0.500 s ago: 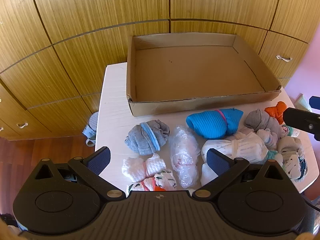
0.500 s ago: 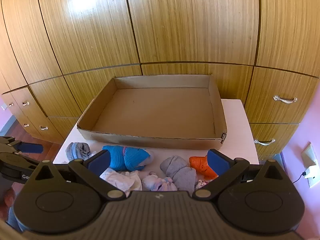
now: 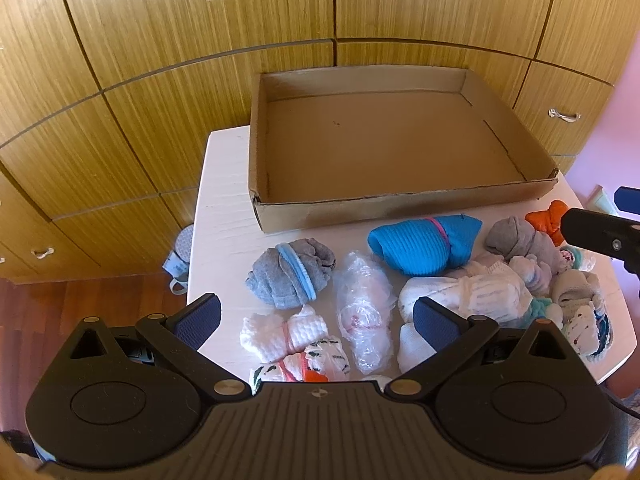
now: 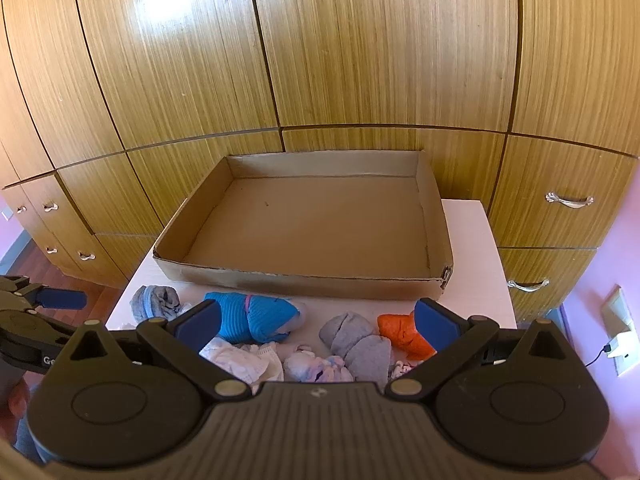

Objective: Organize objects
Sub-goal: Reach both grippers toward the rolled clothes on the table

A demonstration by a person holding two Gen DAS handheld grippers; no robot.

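While both tools hover above surface [image 3: 224, 216], left hand-held gripper [image 3: 316, 320] jaws spread wide, nothing between pads; right hand-held gripper [image 4: 316, 320] likewise wide apart, empty. Cardboard box [image 3: 400, 204] sits at far side of surface, against wooden cabinets [image 3: 160, 60]. Rolled clothing bundles lie in front of box: grey roll [image 3: 290, 280], blue roll [image 3: 424, 244], orange roll [image 4: 404, 334], white roll [image 3: 280, 332], plastic-wrapped bundle [image 3: 364, 312].

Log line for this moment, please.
phase: pre-grasp | left gripper: open, empty | right gripper: open, empty | cardboard box: empty | sock bundles: on table
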